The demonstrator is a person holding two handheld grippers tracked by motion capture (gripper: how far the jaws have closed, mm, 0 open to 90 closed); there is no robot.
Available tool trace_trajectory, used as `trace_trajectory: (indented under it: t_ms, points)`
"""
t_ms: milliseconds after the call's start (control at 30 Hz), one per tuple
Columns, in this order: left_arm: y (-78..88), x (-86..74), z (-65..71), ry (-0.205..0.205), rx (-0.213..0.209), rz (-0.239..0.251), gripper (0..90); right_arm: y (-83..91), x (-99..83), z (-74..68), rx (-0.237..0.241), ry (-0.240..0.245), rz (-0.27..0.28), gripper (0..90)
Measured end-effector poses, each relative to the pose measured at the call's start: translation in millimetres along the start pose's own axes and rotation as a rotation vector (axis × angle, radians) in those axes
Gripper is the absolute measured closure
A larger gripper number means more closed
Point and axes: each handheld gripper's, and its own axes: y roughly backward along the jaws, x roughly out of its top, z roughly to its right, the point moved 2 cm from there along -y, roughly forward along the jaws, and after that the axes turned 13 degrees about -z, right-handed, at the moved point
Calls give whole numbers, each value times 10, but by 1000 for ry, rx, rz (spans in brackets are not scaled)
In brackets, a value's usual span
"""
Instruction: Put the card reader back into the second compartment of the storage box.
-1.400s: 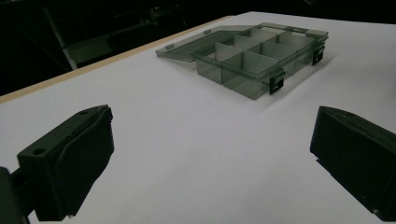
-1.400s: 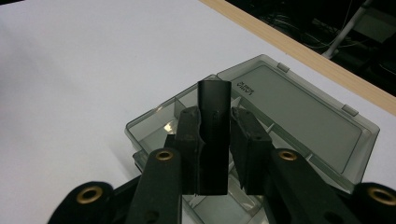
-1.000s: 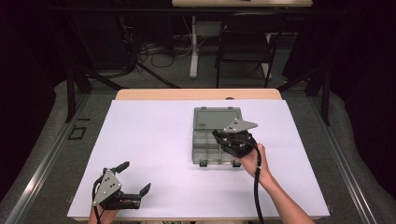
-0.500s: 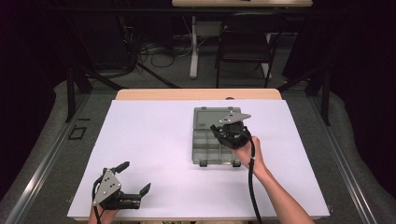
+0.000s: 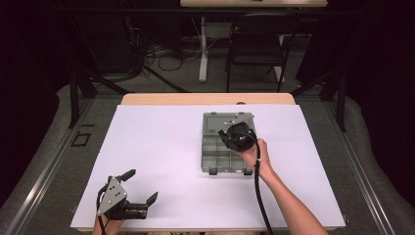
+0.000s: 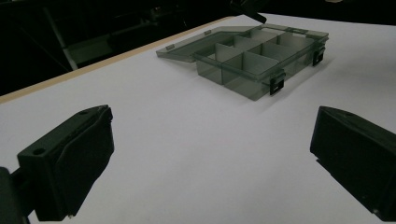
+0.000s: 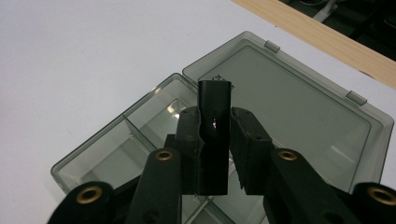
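**Risk check: black piece held over the open organizer box**

The white table carries one grey translucent organizer box, placed right of centre with its lid folded flat toward the far edge. I judge the work in hand to be placing the small black rectangular piece into a compartment.

Principal risks, as I judge them:

1. Wrong compartment. The piece hangs above the dividers near the hinge line. A release here could leave it straddling a divider or lying on the lid.
2. Box displacement. The box looks light and rests loose on the table. Contact with a wall during descent could slide it or tip the lid.
3. Slip in the grip. The piece projects well beyond the pads, so a knock on its free end could rotate it.

Pose of the hands:

- The right gripper is over the box's far half, angled downward, with the forearm entering from the lower right in the high view. Its jaws are clamped on the black piece, which stands upright between them.
- The left gripper rests at the near left table edge, well apart from the box. Its jaws stand wide with nothing between them.
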Motion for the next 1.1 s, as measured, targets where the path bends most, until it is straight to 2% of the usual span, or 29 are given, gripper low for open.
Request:
trace_trajectory:
  t_ms: [633, 667, 733, 867, 933, 1100]
  points:
    - [3, -2, 1, -2, -6, -4, 0, -265, 15, -1, 10, -44, -106, 728]
    - [3, -2, 0, -2, -7, -3, 0, -273, 13, 0, 13, -44, -110, 700]
    - [4, -3, 0, -2, -7, -3, 0, -279, 9, 9, 18, -51, -107, 584]
    - [6, -4, -2, -1, -9, -2, 0, -222, -25, 28, 31, -58, -91, 434]
    - [3, -2, 2, -3, -10, -3, 0, -190, -56, 32, 39, -56, -80, 406]
    - [4, 1, 6, -7, -10, -1, 0, -91, -130, 53, 60, -41, -60, 258]
